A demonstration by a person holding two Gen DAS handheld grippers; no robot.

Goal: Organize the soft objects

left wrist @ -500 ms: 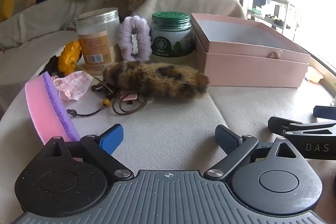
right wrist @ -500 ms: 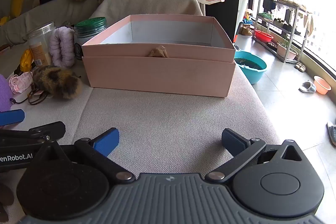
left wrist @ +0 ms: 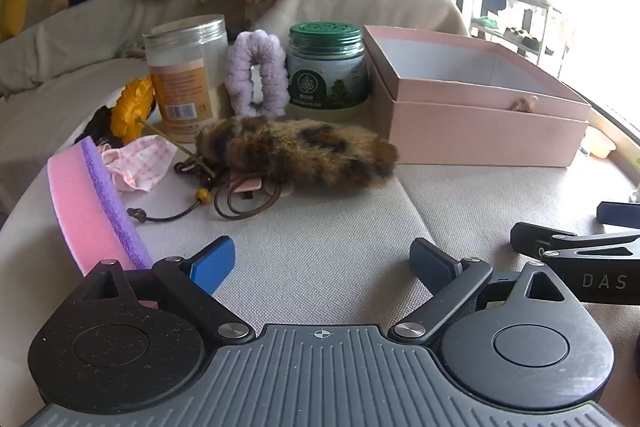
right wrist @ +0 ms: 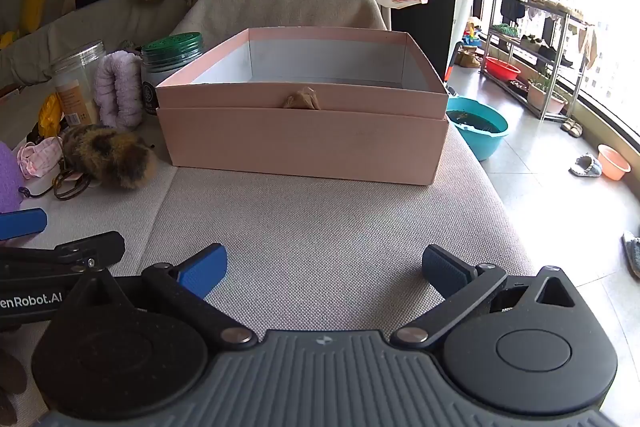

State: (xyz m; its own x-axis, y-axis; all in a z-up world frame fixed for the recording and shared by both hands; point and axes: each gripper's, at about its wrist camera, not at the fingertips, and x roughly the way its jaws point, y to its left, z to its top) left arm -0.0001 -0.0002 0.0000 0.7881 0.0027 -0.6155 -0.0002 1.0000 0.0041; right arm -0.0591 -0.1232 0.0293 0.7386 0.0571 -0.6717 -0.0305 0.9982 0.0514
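Note:
A brown furry toy (left wrist: pixel 296 153) lies on the grey cushion, left of an open pink box (left wrist: pixel 480 115); it also shows in the right wrist view (right wrist: pixel 108 155), as does the box (right wrist: pixel 304 139). A lilac scrunchie (left wrist: pixel 258 75) stands behind the toy. A pink and purple sponge (left wrist: pixel 92 203) stands at the left, beside a pink checked cloth (left wrist: pixel 136 159). My left gripper (left wrist: pixel 324 263) is open and empty, short of the toy. My right gripper (right wrist: pixel 324 269) is open and empty in front of the box.
A clear jar (left wrist: pixel 186 71) and a green-lidded jar (left wrist: pixel 328 67) stand behind the toy. A yellow fabric flower (left wrist: pixel 132 107) and a brown cord (left wrist: pixel 240 195) lie at the left. The cushion drops to the floor at the right, where a teal basin (right wrist: pixel 478 125) stands.

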